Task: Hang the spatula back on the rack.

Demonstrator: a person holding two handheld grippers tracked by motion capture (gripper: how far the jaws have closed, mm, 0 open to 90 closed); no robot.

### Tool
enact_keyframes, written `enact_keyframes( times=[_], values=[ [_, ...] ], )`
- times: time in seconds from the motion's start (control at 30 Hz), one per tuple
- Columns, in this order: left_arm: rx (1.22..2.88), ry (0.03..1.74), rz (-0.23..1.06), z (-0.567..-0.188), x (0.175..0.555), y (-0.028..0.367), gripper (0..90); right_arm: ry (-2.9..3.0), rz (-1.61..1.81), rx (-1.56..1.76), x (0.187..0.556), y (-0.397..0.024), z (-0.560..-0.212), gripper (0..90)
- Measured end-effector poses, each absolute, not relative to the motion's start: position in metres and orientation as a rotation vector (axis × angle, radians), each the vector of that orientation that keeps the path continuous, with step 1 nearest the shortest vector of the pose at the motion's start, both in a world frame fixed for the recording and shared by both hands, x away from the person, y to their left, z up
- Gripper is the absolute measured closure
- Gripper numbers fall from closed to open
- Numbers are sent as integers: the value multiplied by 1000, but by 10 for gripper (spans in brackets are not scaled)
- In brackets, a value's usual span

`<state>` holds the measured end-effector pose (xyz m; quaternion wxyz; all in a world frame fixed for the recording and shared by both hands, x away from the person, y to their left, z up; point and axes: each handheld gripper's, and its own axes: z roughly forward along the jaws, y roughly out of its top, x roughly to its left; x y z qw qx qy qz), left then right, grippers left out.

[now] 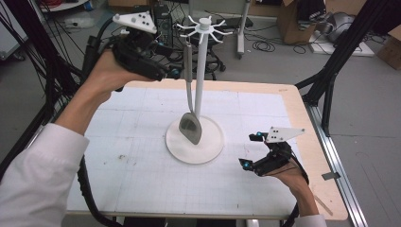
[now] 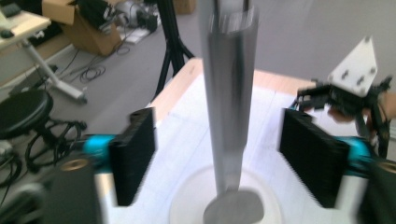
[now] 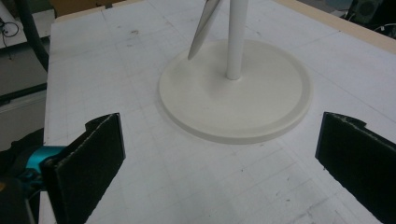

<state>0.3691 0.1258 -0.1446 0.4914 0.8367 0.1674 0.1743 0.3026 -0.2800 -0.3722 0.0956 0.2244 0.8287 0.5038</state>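
A grey spatula (image 1: pixel 190 101) hung straight down from a hook on the white stand (image 1: pixel 200 71), its flat end just above the round base. The left tool (image 1: pixel 174 72) was up high beside its long handle, jaws wide on both sides, not touching. The right tool (image 1: pixel 251 150) waited low over the counter (image 1: pixel 142 165), wide and empty.

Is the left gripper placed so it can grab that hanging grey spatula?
Probably yes: the left gripper is open, with the spatula's handle hanging between its jaws and nothing blocking them.
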Motion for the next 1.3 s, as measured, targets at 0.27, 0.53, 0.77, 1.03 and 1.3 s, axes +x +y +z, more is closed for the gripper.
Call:
enact_keyframes(
  times=[0.27, 0.53, 0.77, 1.03, 1.3],
  values=[
    [1971, 460, 446, -176, 352, 172, 47, 2430, 1508, 681, 304, -283, -371, 3],
    [1859, 523, 472, -221, 329, 210, 17, 2393, 1530, 678, 301, -283, -368, 4],
    [1828, 501, 474, -269, 303, 232, 17, 2351, 1542, 688, 297, -288, -364, 3],
    [1765, 537, 433, -318, 287, 256, 17, 2305, 1541, 705, 295, -292, -363, 3],
    [1741, 535, 450, -356, 269, 260, 17, 2283, 1533, 721, 288, -295, -371, 4]
  ],
)
